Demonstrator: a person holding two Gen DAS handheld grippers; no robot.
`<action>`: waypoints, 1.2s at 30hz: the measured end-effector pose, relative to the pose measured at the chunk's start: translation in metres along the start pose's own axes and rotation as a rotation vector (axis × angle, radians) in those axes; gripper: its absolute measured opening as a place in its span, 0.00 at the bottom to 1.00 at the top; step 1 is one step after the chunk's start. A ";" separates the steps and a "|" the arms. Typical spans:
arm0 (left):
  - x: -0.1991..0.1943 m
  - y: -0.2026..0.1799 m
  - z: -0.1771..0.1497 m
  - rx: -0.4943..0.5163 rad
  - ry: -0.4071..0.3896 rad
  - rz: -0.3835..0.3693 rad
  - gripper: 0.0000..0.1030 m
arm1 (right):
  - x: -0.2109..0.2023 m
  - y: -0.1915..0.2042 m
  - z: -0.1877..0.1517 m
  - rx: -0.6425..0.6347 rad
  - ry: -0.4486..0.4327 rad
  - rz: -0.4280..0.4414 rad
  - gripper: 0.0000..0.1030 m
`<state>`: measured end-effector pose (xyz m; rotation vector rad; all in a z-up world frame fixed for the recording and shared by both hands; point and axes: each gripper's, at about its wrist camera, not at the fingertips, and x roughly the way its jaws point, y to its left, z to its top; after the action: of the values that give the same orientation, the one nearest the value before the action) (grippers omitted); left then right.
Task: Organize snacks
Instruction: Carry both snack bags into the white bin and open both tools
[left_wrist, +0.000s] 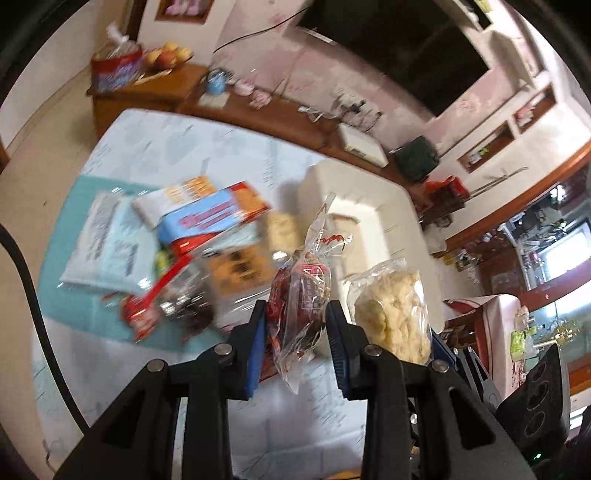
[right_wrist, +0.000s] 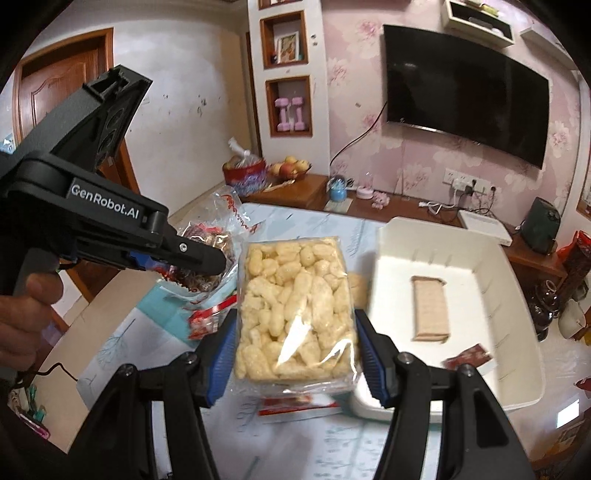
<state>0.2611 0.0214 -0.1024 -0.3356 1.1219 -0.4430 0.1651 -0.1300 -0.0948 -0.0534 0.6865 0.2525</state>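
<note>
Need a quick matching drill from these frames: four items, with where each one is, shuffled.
Items:
1. puffed snack pack
2. bag of dark sweets
3. wafer pack
4. apples

Places:
a. inside the white bin
b. on the wooden sideboard
c. in the right gripper
d. in the left gripper

Pairs: 1-c, 2-d, 3-a, 4-b

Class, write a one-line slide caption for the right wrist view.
Right tongs grip a puffed-snack pack beside the white bin; left tongs hold a clear bag.
</note>
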 end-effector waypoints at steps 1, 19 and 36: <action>0.003 -0.008 -0.001 0.010 -0.013 -0.009 0.29 | -0.003 -0.007 -0.001 0.002 -0.005 -0.006 0.58; 0.095 -0.122 -0.007 0.114 -0.018 -0.022 0.29 | -0.024 -0.136 -0.019 0.024 0.006 -0.064 0.58; 0.112 -0.141 -0.001 0.107 -0.037 0.091 0.41 | -0.003 -0.175 -0.026 0.060 0.069 -0.060 0.59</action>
<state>0.2769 -0.1564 -0.1245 -0.1977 1.0690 -0.4124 0.1900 -0.3036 -0.1187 -0.0256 0.7597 0.1731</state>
